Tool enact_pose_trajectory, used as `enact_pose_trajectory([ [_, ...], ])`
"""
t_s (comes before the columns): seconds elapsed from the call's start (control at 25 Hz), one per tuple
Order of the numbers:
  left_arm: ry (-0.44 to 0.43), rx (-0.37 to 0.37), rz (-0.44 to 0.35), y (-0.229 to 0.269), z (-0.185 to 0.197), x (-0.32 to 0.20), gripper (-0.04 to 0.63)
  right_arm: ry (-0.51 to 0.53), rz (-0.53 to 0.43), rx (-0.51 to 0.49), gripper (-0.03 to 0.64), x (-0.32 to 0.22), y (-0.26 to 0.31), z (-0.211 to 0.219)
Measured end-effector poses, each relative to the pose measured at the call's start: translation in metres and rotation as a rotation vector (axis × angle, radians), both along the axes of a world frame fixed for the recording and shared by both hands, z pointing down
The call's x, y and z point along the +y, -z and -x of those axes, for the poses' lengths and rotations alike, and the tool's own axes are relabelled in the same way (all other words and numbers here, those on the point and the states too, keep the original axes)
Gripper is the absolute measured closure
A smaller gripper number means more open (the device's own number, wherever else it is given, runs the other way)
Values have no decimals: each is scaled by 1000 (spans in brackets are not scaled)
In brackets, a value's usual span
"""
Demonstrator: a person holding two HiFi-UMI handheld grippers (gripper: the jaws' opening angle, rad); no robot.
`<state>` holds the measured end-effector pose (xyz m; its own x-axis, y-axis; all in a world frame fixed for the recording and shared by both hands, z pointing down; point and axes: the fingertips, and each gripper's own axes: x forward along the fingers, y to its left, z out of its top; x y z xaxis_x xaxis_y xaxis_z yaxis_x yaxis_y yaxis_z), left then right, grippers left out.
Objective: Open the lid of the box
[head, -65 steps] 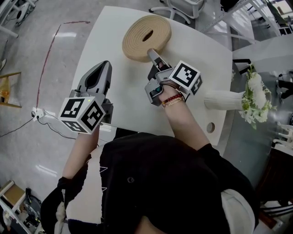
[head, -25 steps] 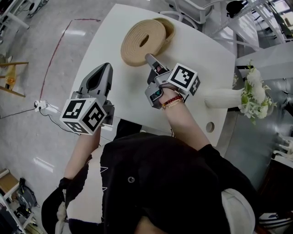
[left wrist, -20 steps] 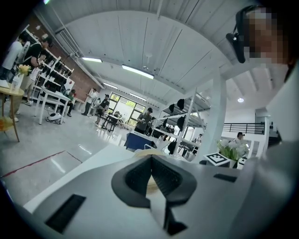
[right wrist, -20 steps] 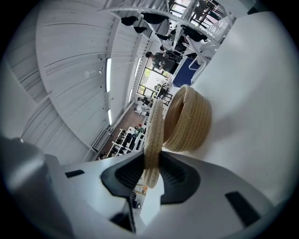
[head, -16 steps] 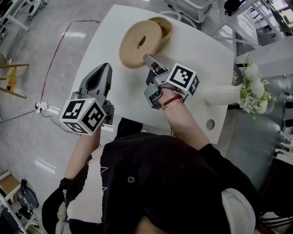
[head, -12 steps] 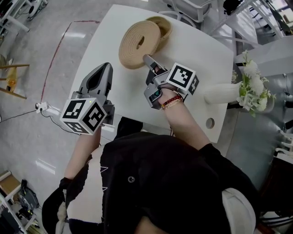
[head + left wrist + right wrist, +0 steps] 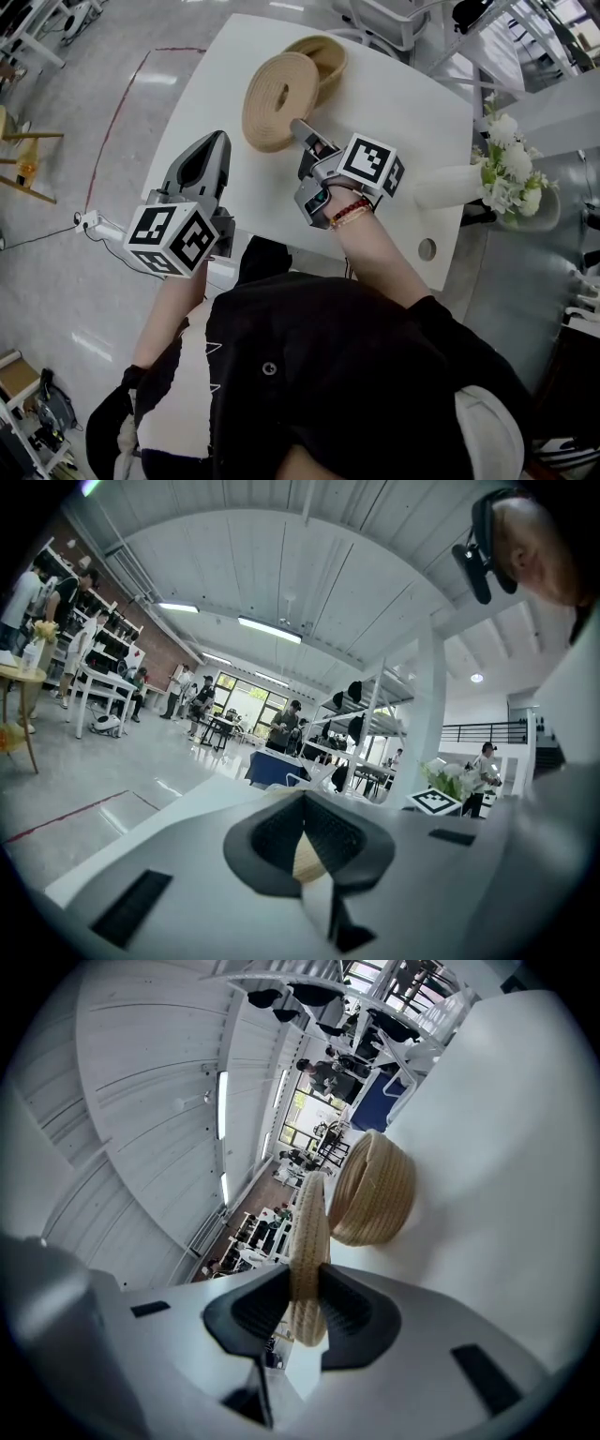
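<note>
Wrist [image 7: 345, 208] rolled, R hand-held gripper [image 7: 299, 127] tight on tilted lid [image 7: 262, 117]; L hand-held gripper [image 7: 216, 141] closed.

A white vase [image 7: 448, 186] of white flowers [image 7: 506, 173] sits at the white table's [image 7: 403, 103] right edge.

words: none can be read | numbers: none | brand names: none | signs: only black-and-white square patterns on the cube of the left gripper [image 7: 211, 142] and the cube of the right gripper [image 7: 300, 127], no letters in them
</note>
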<state>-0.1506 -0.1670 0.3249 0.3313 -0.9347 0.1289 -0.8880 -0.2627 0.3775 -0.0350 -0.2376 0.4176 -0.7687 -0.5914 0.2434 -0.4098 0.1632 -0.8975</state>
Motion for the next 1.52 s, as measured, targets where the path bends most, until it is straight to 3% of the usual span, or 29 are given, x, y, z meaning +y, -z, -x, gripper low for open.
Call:
enact_pose_trajectory([
  [1.52,14,-12,-62,22,-48,65,584,87,-37,1,524,76,16,-39],
])
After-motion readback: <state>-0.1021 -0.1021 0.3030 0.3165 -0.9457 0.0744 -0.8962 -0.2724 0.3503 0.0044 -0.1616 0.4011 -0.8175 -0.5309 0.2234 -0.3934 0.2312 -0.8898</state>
